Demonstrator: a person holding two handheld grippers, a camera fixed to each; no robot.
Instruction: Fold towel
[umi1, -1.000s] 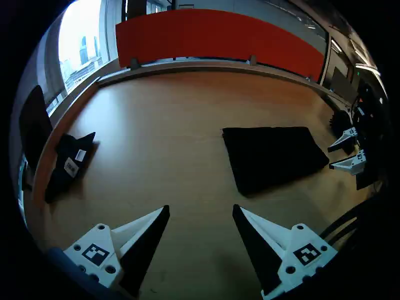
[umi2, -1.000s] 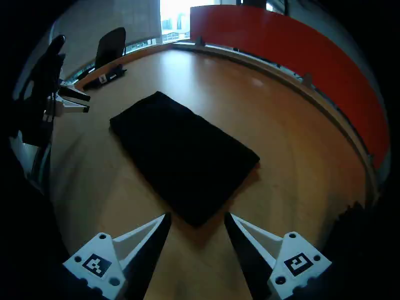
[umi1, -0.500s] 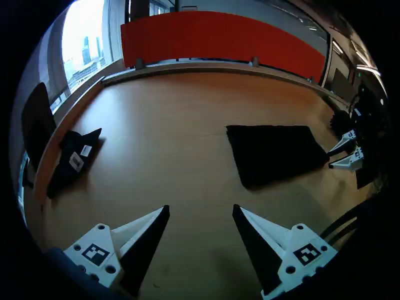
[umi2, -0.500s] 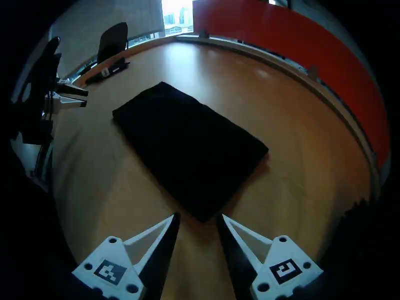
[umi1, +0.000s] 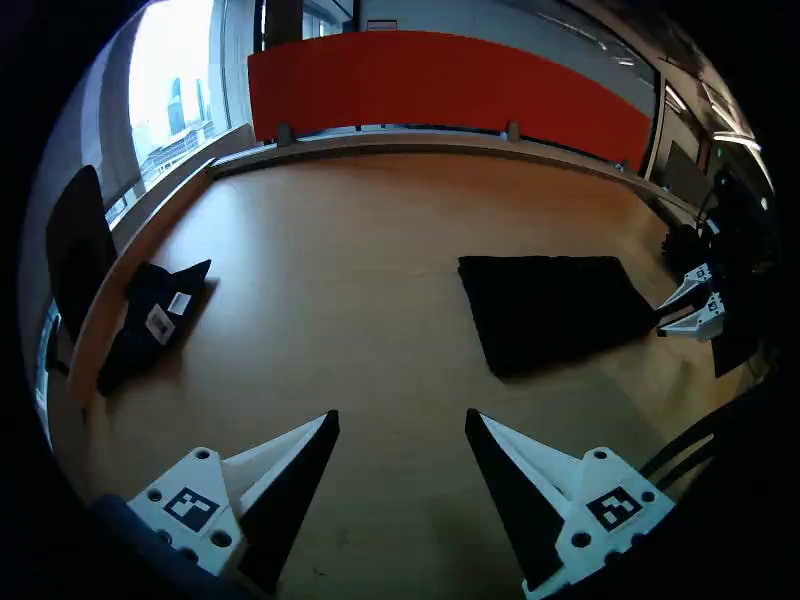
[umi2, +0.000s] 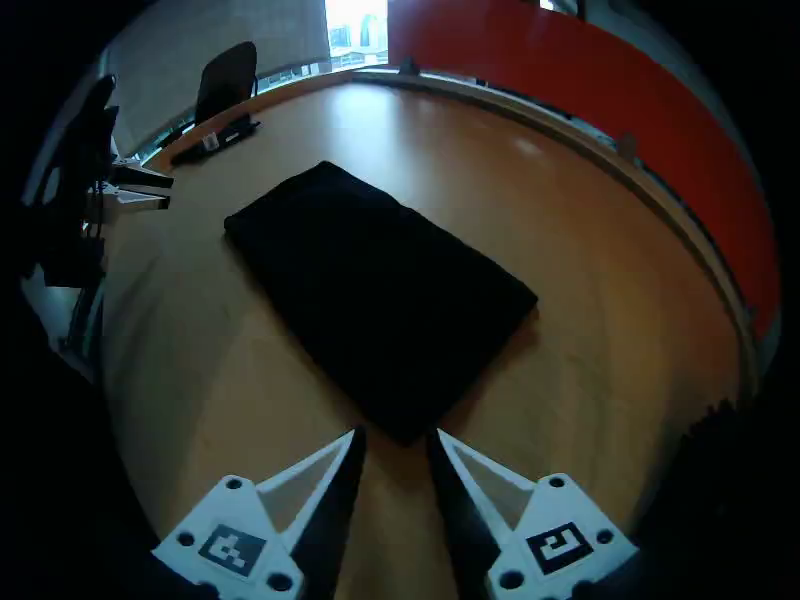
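Note:
A black towel (umi1: 555, 305) lies folded flat as a rectangle on the wooden table. In the left gripper view my left gripper (umi1: 400, 420) stands open over bare table, well short of the towel, nothing between its fingers. In the right gripper view the towel (umi2: 380, 295) spreads ahead, and its near corner lies just beyond the tips of my right gripper (umi2: 395, 438). That gripper is open with a narrow gap and holds nothing. Each gripper appears small in the other's view: the right gripper (umi1: 690, 305) at the towel's far side, the left gripper (umi2: 135, 185) at the table's edge.
A dark pouch with white labels (umi1: 150, 320) lies near the table's left edge beside a black chair (umi1: 70, 250). A red divider (umi1: 450, 85) runs along the table's far edge. Bare wood (umi1: 330, 260) stretches between the pouch and the towel.
My right gripper's fingers have drawn closer together and edged toward the towel's near corner. The left gripper has barely shifted, and the towel lies as before.

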